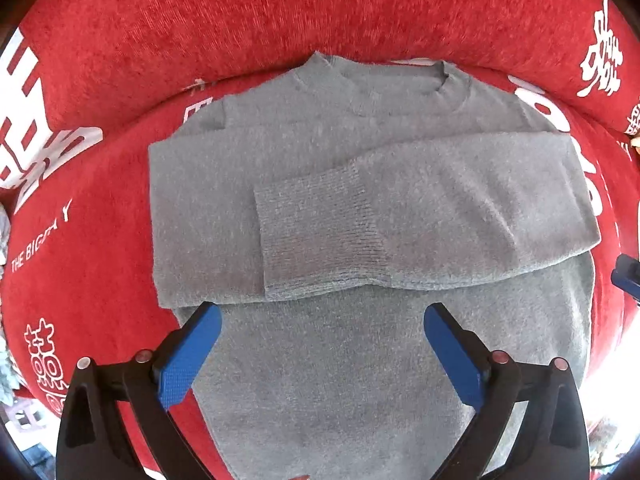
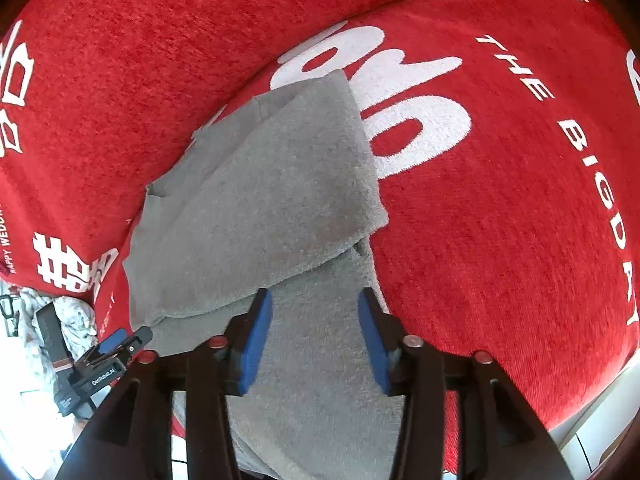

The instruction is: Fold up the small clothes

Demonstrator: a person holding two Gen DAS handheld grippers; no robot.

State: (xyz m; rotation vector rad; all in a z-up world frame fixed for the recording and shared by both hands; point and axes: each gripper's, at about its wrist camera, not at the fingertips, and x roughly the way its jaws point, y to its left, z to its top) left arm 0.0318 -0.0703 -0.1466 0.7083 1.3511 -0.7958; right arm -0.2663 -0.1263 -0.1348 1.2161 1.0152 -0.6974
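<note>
A grey knit sweater (image 1: pixel 328 208) lies flat on a red sofa seat (image 1: pixel 92 248), neck toward the backrest. Both sleeves are folded across the chest; the right sleeve's ribbed cuff (image 1: pixel 316 236) lies on top. My left gripper (image 1: pixel 322 320) is open, hovering over the sweater's lower body, holding nothing. In the right wrist view the sweater (image 2: pixel 272 200) shows from its right side. My right gripper (image 2: pixel 314 316) is open over the sweater's lower right edge, holding nothing. The left gripper also shows in the right wrist view (image 2: pixel 120 344), and the right gripper at the left wrist view's edge (image 1: pixel 628 276).
The red cover with white lettering (image 2: pixel 420 128) spans the seat and backrest (image 1: pixel 320 8). A pale patterned cloth (image 2: pixel 52 320) lies past the sofa's left end. The sofa's front edge and a light floor (image 2: pixel 592 436) show at the lower right.
</note>
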